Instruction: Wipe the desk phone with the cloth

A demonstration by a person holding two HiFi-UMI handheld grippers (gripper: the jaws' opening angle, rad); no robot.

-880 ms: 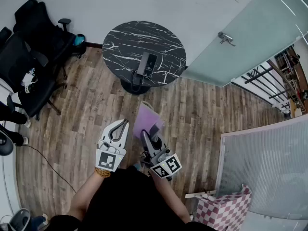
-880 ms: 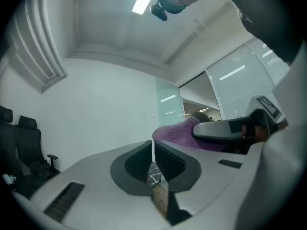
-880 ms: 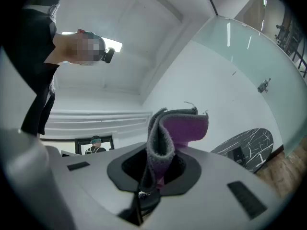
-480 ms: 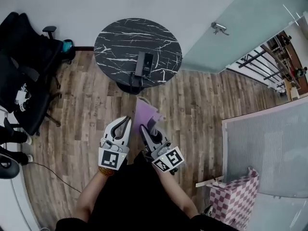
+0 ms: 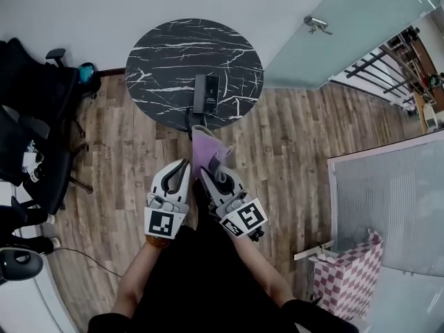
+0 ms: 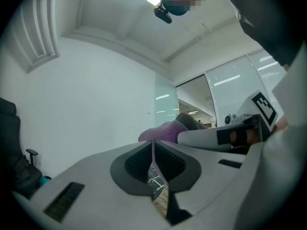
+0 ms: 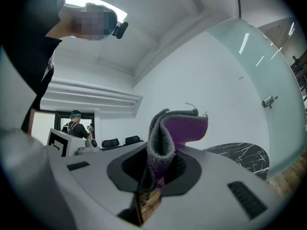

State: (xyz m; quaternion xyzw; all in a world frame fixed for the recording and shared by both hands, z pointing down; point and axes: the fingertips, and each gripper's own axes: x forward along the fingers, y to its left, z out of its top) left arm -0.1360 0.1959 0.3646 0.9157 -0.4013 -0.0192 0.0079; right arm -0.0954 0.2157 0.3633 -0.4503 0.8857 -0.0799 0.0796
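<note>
A black desk phone (image 5: 207,92) lies on the round black marble table (image 5: 166,54), its cord running off the near edge. My right gripper (image 5: 211,166) is shut on a purple and grey cloth (image 5: 206,150), held over the wood floor just short of the table's near rim. In the right gripper view the cloth (image 7: 175,133) stands folded up out of the shut jaws (image 7: 152,178), with the table (image 7: 242,156) beyond. My left gripper (image 5: 182,166) hangs beside it on the left, jaws shut on nothing (image 6: 153,171); the cloth (image 6: 163,131) shows past them.
Black office chairs (image 5: 31,109) stand at the left by the wall. A glass door (image 5: 333,26) is at the upper right, a frosted partition (image 5: 388,207) at the right, and a pink checked object (image 5: 347,279) low right. A cable (image 5: 76,254) crosses the floor at the left.
The table and phone have drawn nearer in the head view. Both grippers have moved forward towards the table's rim, with the cloth still held in the right one.
</note>
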